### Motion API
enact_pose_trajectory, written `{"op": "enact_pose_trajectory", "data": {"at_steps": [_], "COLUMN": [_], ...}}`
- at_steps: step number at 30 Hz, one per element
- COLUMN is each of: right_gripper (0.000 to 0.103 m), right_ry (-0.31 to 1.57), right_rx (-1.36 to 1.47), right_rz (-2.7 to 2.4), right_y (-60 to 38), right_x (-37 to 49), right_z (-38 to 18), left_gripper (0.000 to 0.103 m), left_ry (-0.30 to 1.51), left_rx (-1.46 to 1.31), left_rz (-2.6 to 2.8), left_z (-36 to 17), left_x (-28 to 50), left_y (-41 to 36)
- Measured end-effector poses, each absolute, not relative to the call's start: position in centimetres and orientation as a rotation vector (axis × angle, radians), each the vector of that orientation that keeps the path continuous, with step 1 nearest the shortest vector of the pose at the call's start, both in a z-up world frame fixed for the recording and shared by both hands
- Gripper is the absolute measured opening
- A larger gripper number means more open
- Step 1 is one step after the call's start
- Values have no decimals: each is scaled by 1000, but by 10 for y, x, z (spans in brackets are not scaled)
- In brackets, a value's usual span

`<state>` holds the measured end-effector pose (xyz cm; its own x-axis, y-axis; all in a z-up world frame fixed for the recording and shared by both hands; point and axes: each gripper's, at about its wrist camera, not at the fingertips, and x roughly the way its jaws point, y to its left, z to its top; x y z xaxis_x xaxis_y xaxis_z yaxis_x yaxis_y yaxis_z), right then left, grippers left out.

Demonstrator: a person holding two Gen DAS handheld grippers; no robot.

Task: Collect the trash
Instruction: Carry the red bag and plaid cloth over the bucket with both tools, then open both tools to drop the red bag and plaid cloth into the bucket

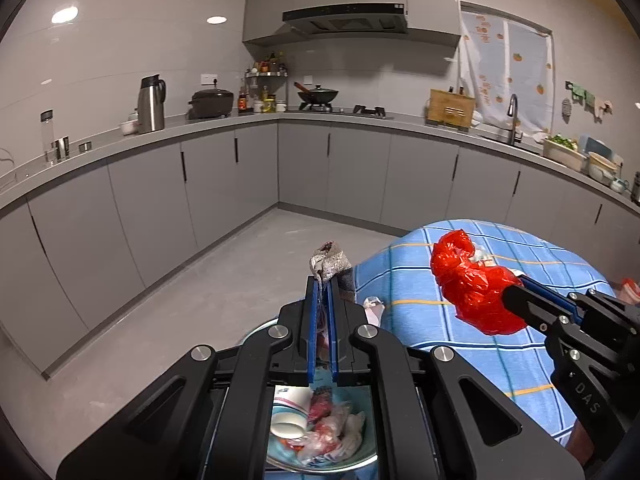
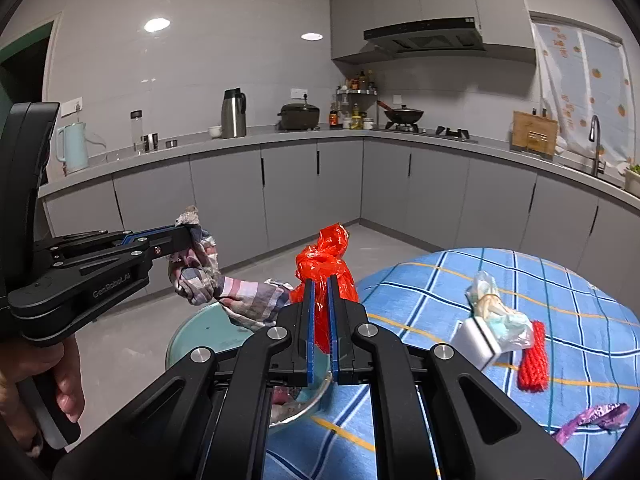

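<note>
My left gripper (image 1: pixel 322 286) is shut on a striped grey cloth (image 1: pixel 331 263), held in the air over a teal bowl (image 1: pixel 362 450) that holds a paper cup and crumpled wrappers. In the right wrist view the left gripper (image 2: pixel 188 229) holds the same cloth (image 2: pixel 240 296) above the bowl (image 2: pixel 192 330). My right gripper (image 2: pixel 321 280) is shut on a red plastic bag (image 2: pixel 326 258), held above the table edge beside the bowl. In the left wrist view the right gripper (image 1: pixel 510 286) shows with the red bag (image 1: pixel 472 280).
The round table has a blue checked cloth (image 2: pixel 580 280). On it lie a white box with crumpled pale wrappers (image 2: pixel 490 320), a red knitted net (image 2: pixel 534 356) and a purple wrapper (image 2: pixel 596 416). Grey cabinets and a grey floor (image 1: pixel 224 280) lie behind.
</note>
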<state>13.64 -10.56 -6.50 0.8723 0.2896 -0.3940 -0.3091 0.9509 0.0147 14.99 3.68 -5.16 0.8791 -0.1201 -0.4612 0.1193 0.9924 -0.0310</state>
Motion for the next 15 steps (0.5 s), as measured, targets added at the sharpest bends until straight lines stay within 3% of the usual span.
{"op": "enact_pose_trajectory", "data": {"at_steps": [15], "right_gripper": [7], "right_ry": [443], "right_rx": [-85], "right_rz": [388], "right_y": [-69], "right_x": [152], "right_z": [-83], "left_gripper": [5], "left_ry": [514], "left_rx": [-8], "left_rz": [-52], "left_z": [-71], "left_x": [162], "left_y": [60]}}
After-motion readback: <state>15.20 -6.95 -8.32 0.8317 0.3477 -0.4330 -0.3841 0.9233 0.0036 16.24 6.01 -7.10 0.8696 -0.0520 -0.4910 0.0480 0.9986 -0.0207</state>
